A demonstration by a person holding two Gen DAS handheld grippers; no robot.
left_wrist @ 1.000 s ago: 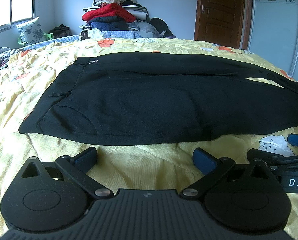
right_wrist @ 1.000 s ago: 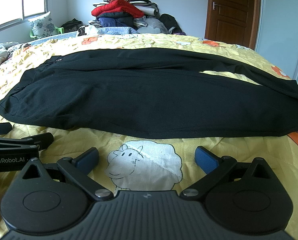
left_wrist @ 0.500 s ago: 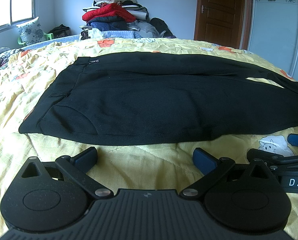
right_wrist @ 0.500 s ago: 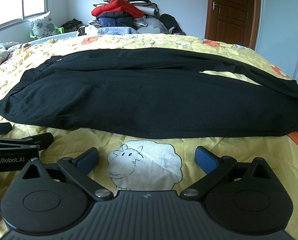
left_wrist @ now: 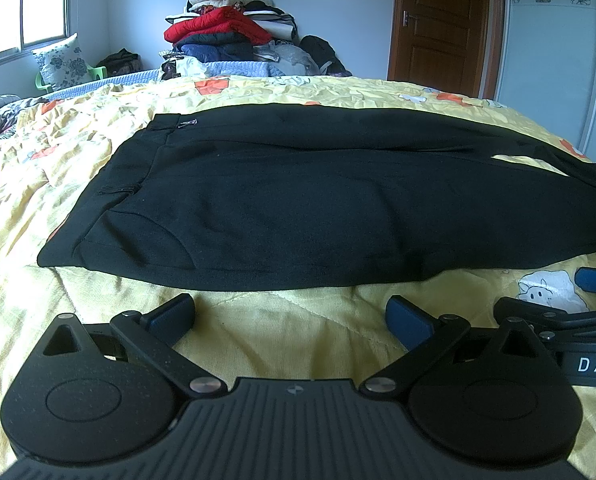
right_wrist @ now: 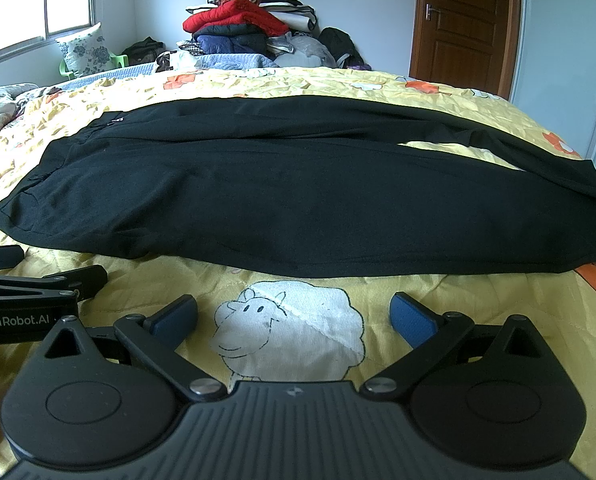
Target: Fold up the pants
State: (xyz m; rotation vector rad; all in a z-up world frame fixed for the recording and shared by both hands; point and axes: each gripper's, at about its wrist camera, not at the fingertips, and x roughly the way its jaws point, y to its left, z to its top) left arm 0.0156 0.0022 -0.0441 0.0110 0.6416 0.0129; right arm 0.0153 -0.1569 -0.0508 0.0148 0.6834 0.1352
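A pair of black pants (left_wrist: 322, 200) lies spread flat across a bed covered with a yellow quilt (left_wrist: 281, 340). The waistband is at the left, with a small metal clasp showing at its far corner, and the two legs run off to the right, parting slightly near the hems so that a sliver of yellow shows between them.

The left gripper (left_wrist: 289, 316) sits low over the quilt just in front of the near edge of the pants, toward the waist end. Its blue-padded fingers are spread wide apart and hold nothing; only bare quilt lies between them. The right gripper (right_wrist: 293, 314) is alongside it, further toward the legs, also just short of the near edge of the pants. Its fingers are likewise spread wide and empty, and between them is a white cartoon sheep (right_wrist: 289, 328) printed on the quilt. Each gripper shows at the edge of the other's view, so the two are close together, side by side.

Beyond the bed, a pile of clothes (right_wrist: 249, 28) with a red jacket near the top is stacked against the far wall. A flowered pillow (right_wrist: 85, 52) stands under the window at the left, and a brown wooden door (right_wrist: 466, 24) is at the right.
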